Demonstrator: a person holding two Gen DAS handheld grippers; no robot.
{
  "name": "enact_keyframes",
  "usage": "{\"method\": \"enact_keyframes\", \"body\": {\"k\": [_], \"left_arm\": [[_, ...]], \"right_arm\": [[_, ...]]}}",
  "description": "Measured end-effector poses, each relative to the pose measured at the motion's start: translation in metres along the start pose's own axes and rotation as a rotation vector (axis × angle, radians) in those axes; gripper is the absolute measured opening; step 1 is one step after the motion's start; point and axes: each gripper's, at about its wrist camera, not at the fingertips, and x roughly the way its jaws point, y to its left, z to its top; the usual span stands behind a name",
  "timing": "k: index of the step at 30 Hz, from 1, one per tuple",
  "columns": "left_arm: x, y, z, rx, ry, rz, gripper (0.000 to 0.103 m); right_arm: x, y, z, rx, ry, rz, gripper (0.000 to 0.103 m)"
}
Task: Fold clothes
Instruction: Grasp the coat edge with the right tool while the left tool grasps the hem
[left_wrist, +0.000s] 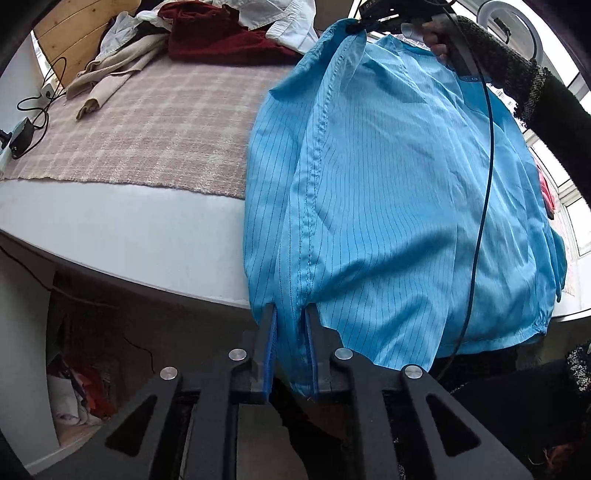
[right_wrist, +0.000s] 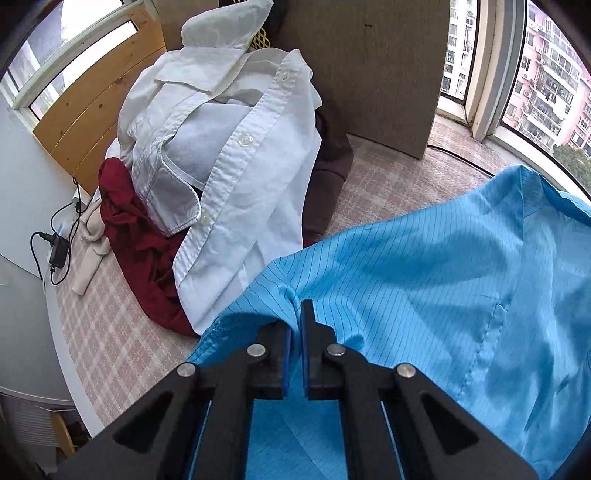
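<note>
Both pinch the blue pinstriped shirt (left_wrist: 388, 192): left hand-held gripper (left_wrist: 290, 325), right hand-held gripper (right_wrist: 295, 321); no legible writing

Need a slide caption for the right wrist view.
Right gripper pinches blue shirt beside white shirt pile.

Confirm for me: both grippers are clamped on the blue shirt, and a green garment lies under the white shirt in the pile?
Not green. The right wrist view shows a dark red garment under the white shirt. Both the left gripper and right gripper are clamped on the blue shirt.
</note>
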Motion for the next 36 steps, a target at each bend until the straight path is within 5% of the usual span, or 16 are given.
{"method": "enact_keyframes", "body": {"k": [2, 4, 16, 21, 23, 32, 36], "left_arm": [[-0.002, 0.005, 0.0, -0.012, -0.008, 0.005, 0.034], [0.003, 0.01, 0.0, -0.048, 0.004, -0.01, 0.036], [0.031, 0.039, -0.002, -0.255, 0.087, -0.135, 0.037], [0.026, 0.05, -0.012, -0.32, 0.068, -0.178, 0.017], [0.018, 0.049, -0.016, -0.299, 0.045, -0.163, 0.007], [-0.037, -0.004, -0.011, -0.019, -0.061, -0.094, 0.006], [-0.058, -0.038, -0.005, 0.107, -0.082, -0.13, 0.006]], "right_arm": [[0.005, 0.005, 0.003, -0.014, 0.004, -0.009, 0.004], [0.009, 0.01, 0.008, -0.024, 0.008, -0.015, 0.004], [0.035, 0.04, 0.024, -0.13, 0.052, -0.031, 0.005], [0.039, 0.039, 0.028, -0.141, 0.058, -0.025, 0.005], [0.04, 0.038, 0.028, -0.135, 0.059, -0.017, 0.005], [0.016, 0.006, 0.02, -0.018, -0.001, 0.03, 0.004], [-0.005, -0.026, 0.007, 0.084, -0.041, 0.055, 0.004]]}}
